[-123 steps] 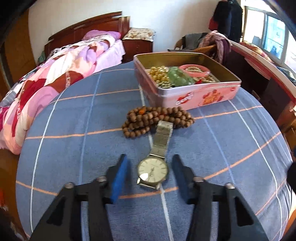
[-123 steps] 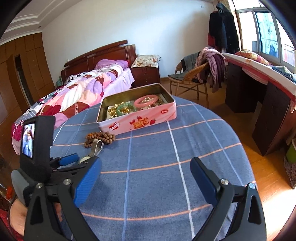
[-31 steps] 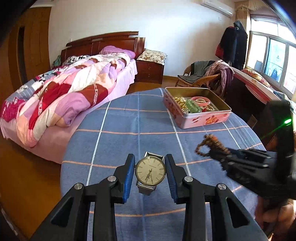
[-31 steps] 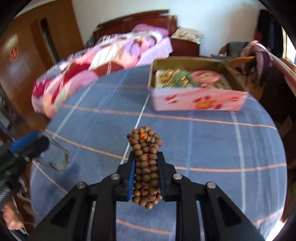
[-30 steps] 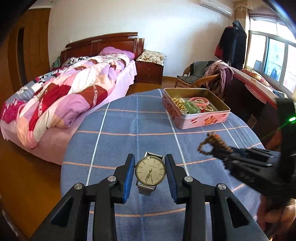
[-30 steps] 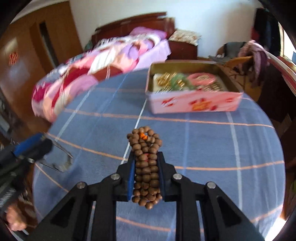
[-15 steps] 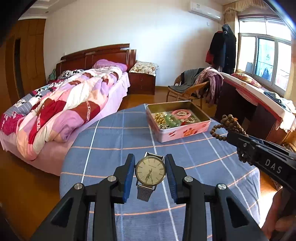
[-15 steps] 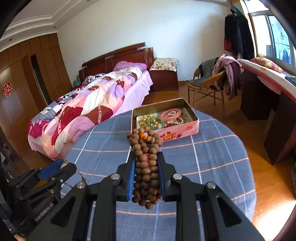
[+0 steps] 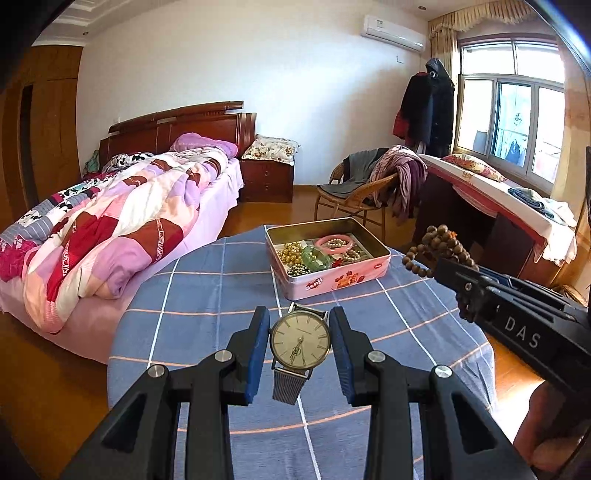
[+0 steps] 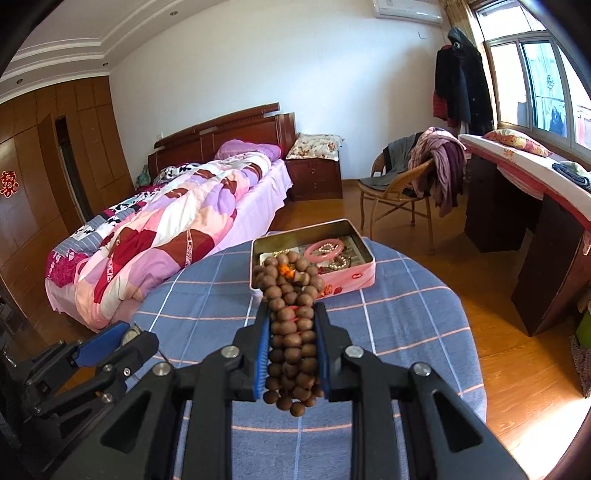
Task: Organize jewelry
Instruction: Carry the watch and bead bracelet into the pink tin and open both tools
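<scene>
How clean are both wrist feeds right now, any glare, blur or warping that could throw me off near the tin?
Left wrist view: sharp; the watch dial is readable, the window is blown out, and fisheye bends the walls. Right wrist view: sharp too, but the wooden beads hide part of the tin, and there is a sunlit glare patch on the floor.

A sunlit bedroom with white walls and a polished wooden floor.
A dark wooden bed (image 9: 177,125) with a pink and purple patchwork quilt (image 9: 110,229) stood against the far white wall (image 9: 221,66), a dark wooden nightstand (image 9: 267,181) beside it. A wicker chair (image 10: 395,199) draped with clothes sat near a large bright window (image 9: 509,122). A white air conditioner (image 9: 393,33) hung high on the wall. Brown wooden wardrobes (image 10: 55,147) lined the left side.
</scene>
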Demonstrator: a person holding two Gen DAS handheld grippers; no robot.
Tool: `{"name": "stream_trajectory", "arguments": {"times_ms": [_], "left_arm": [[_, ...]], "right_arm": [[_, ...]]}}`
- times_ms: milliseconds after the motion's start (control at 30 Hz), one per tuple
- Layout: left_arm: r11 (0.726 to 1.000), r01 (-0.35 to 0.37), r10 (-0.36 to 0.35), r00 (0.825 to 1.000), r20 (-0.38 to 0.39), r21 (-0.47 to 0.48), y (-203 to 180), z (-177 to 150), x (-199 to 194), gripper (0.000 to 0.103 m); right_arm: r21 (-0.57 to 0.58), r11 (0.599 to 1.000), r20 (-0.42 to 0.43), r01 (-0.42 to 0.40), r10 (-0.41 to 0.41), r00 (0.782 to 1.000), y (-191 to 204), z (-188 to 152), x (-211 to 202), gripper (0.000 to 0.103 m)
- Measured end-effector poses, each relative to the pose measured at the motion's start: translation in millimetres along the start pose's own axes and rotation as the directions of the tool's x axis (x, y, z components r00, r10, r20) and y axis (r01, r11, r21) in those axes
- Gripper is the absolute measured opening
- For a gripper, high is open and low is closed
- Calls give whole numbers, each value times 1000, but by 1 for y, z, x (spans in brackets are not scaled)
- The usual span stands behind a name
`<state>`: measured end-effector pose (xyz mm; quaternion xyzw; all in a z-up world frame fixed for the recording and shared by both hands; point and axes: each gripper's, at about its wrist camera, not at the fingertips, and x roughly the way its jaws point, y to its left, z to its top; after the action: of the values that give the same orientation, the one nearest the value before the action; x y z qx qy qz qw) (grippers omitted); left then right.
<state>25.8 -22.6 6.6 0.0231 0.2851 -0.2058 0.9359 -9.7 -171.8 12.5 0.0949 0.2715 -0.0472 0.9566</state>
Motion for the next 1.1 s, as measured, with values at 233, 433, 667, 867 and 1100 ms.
{"name": "stream_trajectory", "arguments": {"times_ms": [233, 433, 667, 867, 1100], "left_arm": [[1000, 23, -23, 1000, -2, -15, -1, 1, 7, 34], [999, 35, -35, 999, 11, -23, -5, 7, 12, 34], [999, 42, -42, 999, 4, -25, -7, 12, 23, 34], [997, 58, -60, 997, -48, -44, -6, 8, 44, 34], [997, 72, -73, 997, -34, -31, -14, 30, 63, 34]], "right_arm": [[-1, 1000, 8, 25, -25, 1000, -3, 3, 3, 25], [6, 999, 14, 46, -46, 999, -10, 8, 9, 25], [5, 998, 23, 66, -66, 998, -16, 11, 14, 25], [9, 996, -21, 88, -88, 996, -27, 2, 27, 25], [20, 996, -24, 91, -90, 996, -39, 19, 41, 25]]}}
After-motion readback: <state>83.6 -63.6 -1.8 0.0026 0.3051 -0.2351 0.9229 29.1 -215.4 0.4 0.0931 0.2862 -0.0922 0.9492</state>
